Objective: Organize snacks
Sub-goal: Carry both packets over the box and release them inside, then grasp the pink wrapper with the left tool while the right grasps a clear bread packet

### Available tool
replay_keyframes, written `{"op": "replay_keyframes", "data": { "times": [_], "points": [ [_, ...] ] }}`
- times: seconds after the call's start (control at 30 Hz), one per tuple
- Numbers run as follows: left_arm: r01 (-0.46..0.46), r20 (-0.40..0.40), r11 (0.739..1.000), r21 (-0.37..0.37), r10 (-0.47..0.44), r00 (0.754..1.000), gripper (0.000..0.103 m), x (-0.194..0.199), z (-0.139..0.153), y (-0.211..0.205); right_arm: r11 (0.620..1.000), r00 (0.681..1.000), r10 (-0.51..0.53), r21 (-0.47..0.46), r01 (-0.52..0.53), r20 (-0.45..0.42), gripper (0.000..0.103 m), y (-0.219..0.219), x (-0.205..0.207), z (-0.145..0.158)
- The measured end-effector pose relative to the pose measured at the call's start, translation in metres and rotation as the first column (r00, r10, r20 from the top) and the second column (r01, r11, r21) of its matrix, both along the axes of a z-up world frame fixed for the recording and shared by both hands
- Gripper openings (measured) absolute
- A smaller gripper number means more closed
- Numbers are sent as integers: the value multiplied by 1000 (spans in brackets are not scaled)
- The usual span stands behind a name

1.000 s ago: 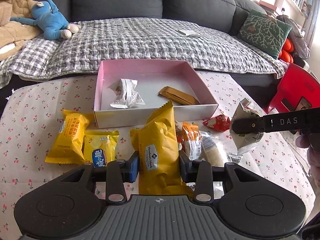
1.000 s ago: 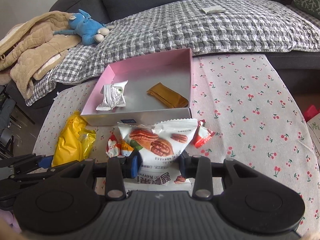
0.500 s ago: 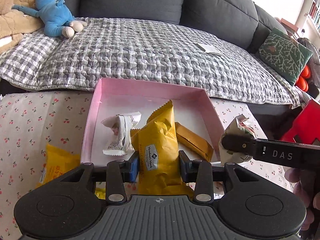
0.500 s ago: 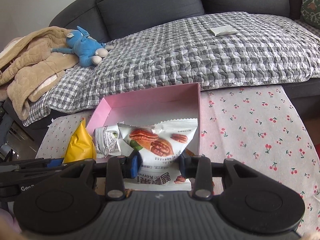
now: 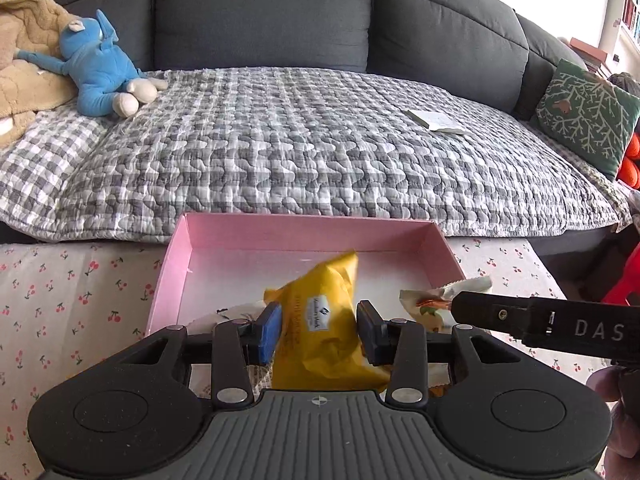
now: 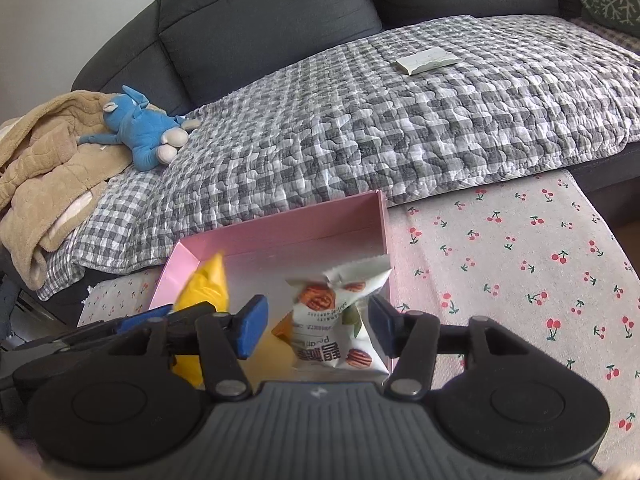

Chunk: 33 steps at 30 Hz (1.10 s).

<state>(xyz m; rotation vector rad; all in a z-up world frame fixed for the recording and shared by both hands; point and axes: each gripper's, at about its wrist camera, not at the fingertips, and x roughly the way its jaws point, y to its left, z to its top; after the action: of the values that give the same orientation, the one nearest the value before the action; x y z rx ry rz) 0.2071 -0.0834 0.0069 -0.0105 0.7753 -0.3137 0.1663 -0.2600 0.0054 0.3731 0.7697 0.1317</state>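
A pink open box (image 5: 176, 264) stands on the cherry-print table, and it shows in the right wrist view (image 6: 280, 236) too. My left gripper (image 5: 319, 328) is open over the box. The yellow snack bag (image 5: 324, 320) tilts loose between its fingers, blurred. It also shows in the right wrist view (image 6: 206, 284). My right gripper (image 6: 316, 324) is open over the box's right side. The white pecan snack packet (image 6: 340, 320) sits loose between its fingers, and it shows in the left wrist view (image 5: 432, 300). Other snacks in the box are mostly hidden.
A grey sofa with a checked quilt (image 5: 320, 140) lies just behind the table. A blue plush toy (image 5: 100, 68) and a beige blanket (image 6: 44, 172) rest at its left. A green cushion (image 5: 584, 116) is at the right. The cherry-print tablecloth (image 6: 520, 260) spreads right of the box.
Both grippers moved forward over the pink box and opened. The yellow bag and the pecan packet were let go and are tipping into the box.
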Motion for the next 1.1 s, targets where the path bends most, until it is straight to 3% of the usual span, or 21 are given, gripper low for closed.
{"op": "replay_keyframes", "data": {
  "times": [0.37, 0.83, 1.1],
  "points": [
    [37, -13, 999, 9, -37, 999, 60, -20, 3, 6, 999, 1000, -9, -37, 8, -11, 75, -1, -18, 8],
    [75, -10, 997, 25, -75, 997, 87, -78, 14, 38, 996, 1000, 21, -90, -20, 7, 99, 14, -68, 29],
    [112, -17, 993, 22, -111, 994, 97, -113, 11, 59, 994, 999, 33, -105, -37, -35, 102, 25, -91, 21]
  ]
}}
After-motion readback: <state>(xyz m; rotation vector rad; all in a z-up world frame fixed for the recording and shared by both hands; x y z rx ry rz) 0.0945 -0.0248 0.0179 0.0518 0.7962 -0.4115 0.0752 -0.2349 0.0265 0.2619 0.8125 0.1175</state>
